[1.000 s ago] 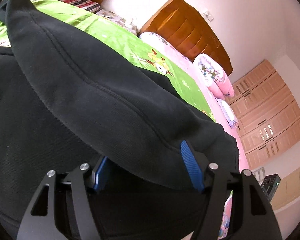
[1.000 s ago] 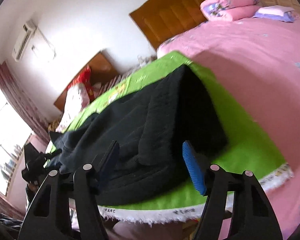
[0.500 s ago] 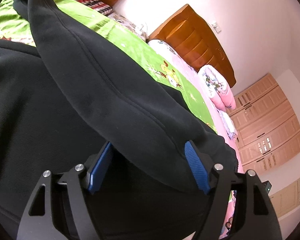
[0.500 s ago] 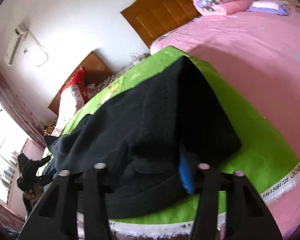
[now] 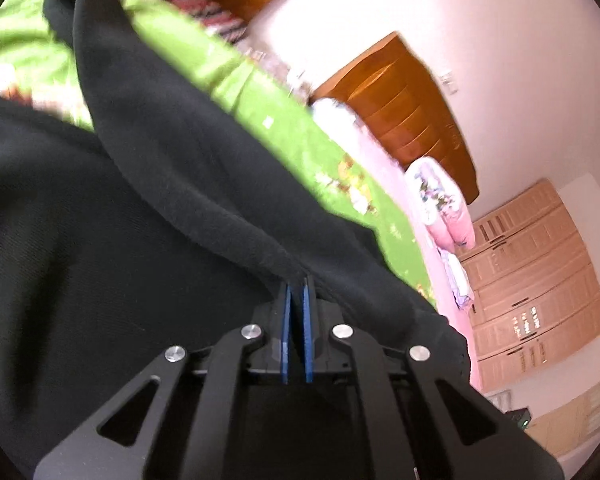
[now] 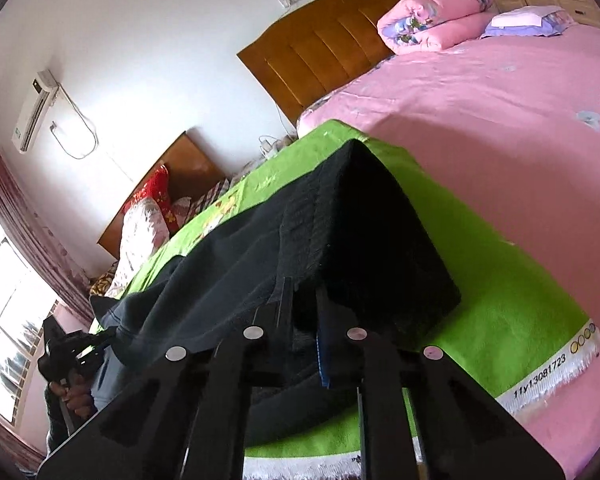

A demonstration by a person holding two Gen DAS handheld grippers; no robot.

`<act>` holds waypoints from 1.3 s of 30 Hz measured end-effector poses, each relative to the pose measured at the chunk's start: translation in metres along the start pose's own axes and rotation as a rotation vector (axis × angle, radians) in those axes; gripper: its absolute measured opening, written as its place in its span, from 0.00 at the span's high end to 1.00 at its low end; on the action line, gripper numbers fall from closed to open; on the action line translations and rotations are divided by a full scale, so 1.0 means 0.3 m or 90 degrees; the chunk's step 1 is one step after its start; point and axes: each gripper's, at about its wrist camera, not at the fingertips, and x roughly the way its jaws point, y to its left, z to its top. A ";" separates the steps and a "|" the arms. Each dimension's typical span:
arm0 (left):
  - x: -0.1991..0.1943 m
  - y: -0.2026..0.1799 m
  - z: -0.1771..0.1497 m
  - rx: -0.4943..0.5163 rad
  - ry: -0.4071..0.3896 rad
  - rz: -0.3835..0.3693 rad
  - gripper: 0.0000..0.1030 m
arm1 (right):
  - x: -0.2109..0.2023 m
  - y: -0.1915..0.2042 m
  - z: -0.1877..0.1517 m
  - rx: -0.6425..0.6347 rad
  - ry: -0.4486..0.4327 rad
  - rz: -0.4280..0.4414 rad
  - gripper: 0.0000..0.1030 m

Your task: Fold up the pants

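Looking along the left gripper (image 5: 296, 292), we find its blue pads nearly together, pinching a fold of the black pants (image 5: 100, 260), whose long ridge runs away up-left over the green blanket (image 5: 292, 140) (this view is blurred). From the right wrist, the right gripper (image 6: 302, 300) is closing on the near edge of the same pants (image 6: 340, 240), cloth between its jaws; the garment stretches away to the left toward the other gripper (image 6: 66, 354). We count one pair of pants, two grippers, one blanket, one pink bed (image 6: 500, 120).
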 end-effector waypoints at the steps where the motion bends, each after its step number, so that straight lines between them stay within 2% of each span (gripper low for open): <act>1: -0.048 -0.047 -0.010 0.030 -0.028 0.005 0.96 | -0.005 0.004 0.012 -0.002 -0.004 0.002 0.90; 3: -0.156 -0.169 -0.041 0.110 -0.086 0.034 0.96 | -0.025 0.028 0.036 -0.015 -0.016 0.005 0.91; 5: -0.238 -0.242 -0.080 0.149 -0.110 0.032 0.96 | -0.053 0.051 0.071 -0.030 -0.034 -0.006 0.91; 7: -0.283 -0.279 -0.130 0.172 -0.102 0.035 0.95 | -0.084 0.037 0.096 -0.031 -0.044 -0.013 0.92; 9: -0.280 -0.276 -0.188 0.194 -0.079 0.064 0.95 | -0.081 0.000 0.096 -0.017 -0.030 -0.023 0.93; 11: -0.227 -0.217 -0.254 0.197 -0.036 0.098 0.95 | -0.055 -0.045 0.056 -0.009 0.005 -0.049 0.93; 12: -0.178 -0.163 -0.283 0.174 0.005 0.115 0.95 | -0.038 -0.065 0.020 -0.011 0.022 -0.071 0.93; 14: -0.125 -0.078 -0.316 0.134 0.046 0.115 0.95 | -0.034 -0.100 -0.013 0.003 0.024 -0.074 0.93; 15: -0.126 -0.057 -0.325 0.131 0.038 0.099 0.94 | -0.039 -0.109 -0.018 0.014 0.021 -0.068 0.93; 17: -0.135 -0.073 -0.324 0.151 0.034 0.103 0.94 | -0.049 -0.092 -0.011 0.013 0.012 -0.070 0.93; 21: -0.151 -0.090 -0.303 0.148 0.023 0.093 0.92 | -0.093 -0.027 0.021 -0.017 -0.011 -0.086 0.93; 22: -0.151 -0.076 -0.297 0.145 0.028 0.094 0.86 | -0.099 -0.034 0.027 -0.009 -0.016 -0.097 0.92; 23: -0.147 -0.065 -0.302 0.139 0.034 0.093 0.77 | -0.097 -0.043 0.026 -0.005 -0.013 -0.105 0.85; 24: -0.144 -0.055 -0.302 0.132 0.039 0.091 0.71 | -0.090 -0.053 0.021 -0.005 -0.002 -0.121 0.83; 25: -0.152 -0.041 -0.302 0.122 0.039 0.078 0.57 | -0.085 -0.064 0.006 0.000 0.013 -0.141 0.80; 26: -0.159 -0.048 -0.305 0.117 0.037 0.081 0.34 | -0.092 -0.069 -0.009 0.004 0.015 -0.137 0.77; 27: -0.172 -0.040 -0.305 0.114 0.027 0.093 0.27 | -0.106 -0.064 -0.031 0.005 0.013 -0.117 0.74; 28: -0.187 -0.036 -0.302 0.113 0.010 0.096 0.25 | -0.113 -0.051 -0.043 0.001 0.011 -0.105 0.60; 29: -0.193 -0.034 -0.298 0.110 0.004 0.095 0.24 | -0.123 -0.032 -0.058 -0.007 0.005 -0.091 0.35; 30: -0.195 -0.032 -0.296 0.106 0.002 0.092 0.24 | -0.136 -0.001 -0.083 -0.024 -0.004 -0.063 0.25; 31: -0.199 -0.025 -0.293 0.099 -0.001 0.090 0.23 | -0.141 0.023 -0.097 -0.038 -0.006 -0.049 0.22; 33: -0.191 -0.016 -0.290 0.091 0.000 0.094 0.23 | -0.128 0.080 -0.125 -0.080 0.004 -0.034 0.25; 34: -0.188 -0.014 -0.292 0.091 0.000 0.096 0.23 | -0.115 0.098 -0.134 -0.089 0.014 -0.025 0.31; 37: -0.185 -0.017 -0.292 0.094 -0.003 0.104 0.22 | -0.046 0.115 -0.160 -0.067 0.063 0.001 0.44; 39: -0.186 -0.017 -0.292 0.093 -0.003 0.107 0.22 | -0.010 0.110 -0.179 -0.054 0.081 -0.001 0.46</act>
